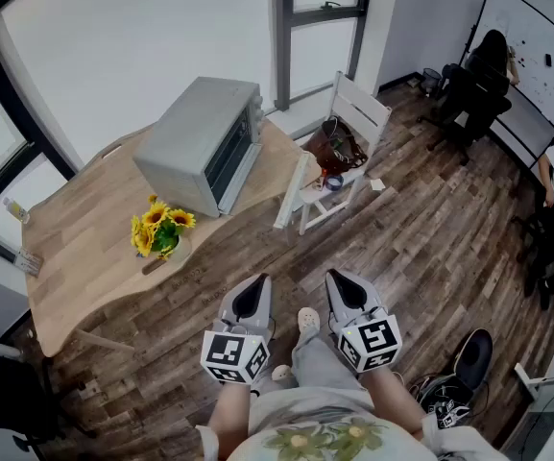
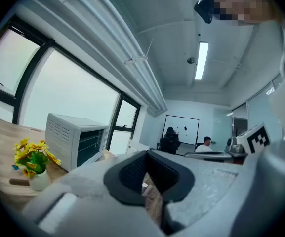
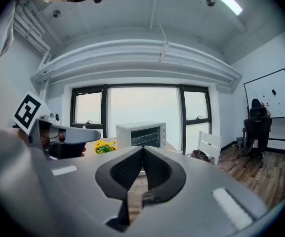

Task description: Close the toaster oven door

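Looking steeply down in the head view, the toaster oven (image 1: 200, 145) stands on the wooden surface (image 1: 75, 248) towards its far, window-side edge, its glazed front turned towards a white chair (image 1: 363, 111). Whether the door is fully shut cannot be told. A vase of sunflowers (image 1: 159, 229) stands just beside the oven on the near side. The left gripper (image 1: 252, 282) and right gripper (image 1: 344, 280) are held side by side above the plank floor (image 1: 421, 248), well apart from the surface, each with its fingers together.

Left gripper view: the dark fingers (image 2: 131, 174) meet at the tip and clamp nothing. The toaster oven (image 2: 70, 137) appears at the left, beyond the sunflowers (image 2: 31, 157).

Right gripper view: the fingers (image 3: 125, 169) are likewise pressed together and empty. The toaster oven (image 3: 141, 134) sits straight ahead in front of the window, with the sunflowers (image 3: 104, 147) to its left.
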